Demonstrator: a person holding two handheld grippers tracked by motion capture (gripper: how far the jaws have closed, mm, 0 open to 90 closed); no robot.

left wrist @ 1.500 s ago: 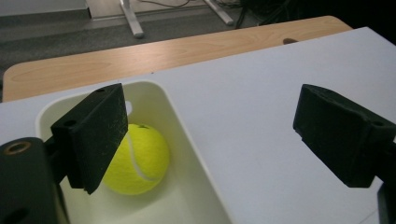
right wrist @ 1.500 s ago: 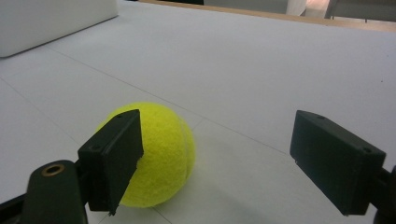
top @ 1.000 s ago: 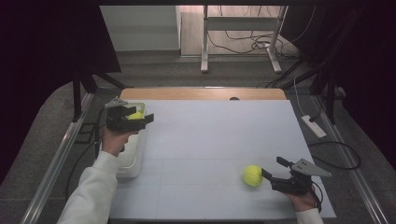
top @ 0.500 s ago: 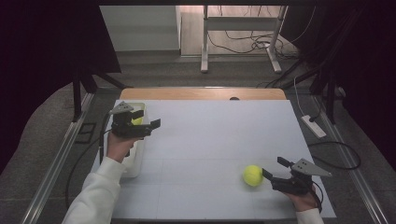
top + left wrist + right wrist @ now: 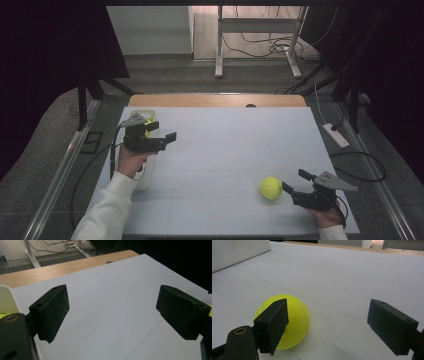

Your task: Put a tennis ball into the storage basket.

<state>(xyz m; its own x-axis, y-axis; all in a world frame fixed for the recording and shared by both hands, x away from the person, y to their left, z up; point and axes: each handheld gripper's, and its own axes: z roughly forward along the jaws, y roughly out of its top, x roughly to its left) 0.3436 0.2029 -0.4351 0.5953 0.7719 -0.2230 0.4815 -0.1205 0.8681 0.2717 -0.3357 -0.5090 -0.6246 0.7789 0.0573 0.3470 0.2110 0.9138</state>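
A yellow tennis ball [image 5: 270, 188] lies on the white table top [image 5: 235, 145] at the near right. My right gripper [image 5: 295, 181] rests just right of it, open. In the right gripper view the ball [image 5: 294, 317] sits by the left jaw, partly behind it, with no pad pressing on it; that gripper [image 5: 327, 312] holds nothing. My left gripper [image 5: 162, 131] hovers at the table's left side beside a white bin [image 5: 141, 176]. It is open [image 5: 112, 300]; its jaws have just closed a little, with only bare table between them.
A bit of yellow-green [image 5: 148, 121] shows in the bin behind the left gripper. The bin's rim [image 5: 6, 298] is at the left of the left gripper view. A wooden strip [image 5: 215, 100] borders the far edge. Cables and table legs lie on the floor beyond.
My left gripper has moved from over the bin to the right, out over the white table top. The right gripper and the tennis ball have stayed put.
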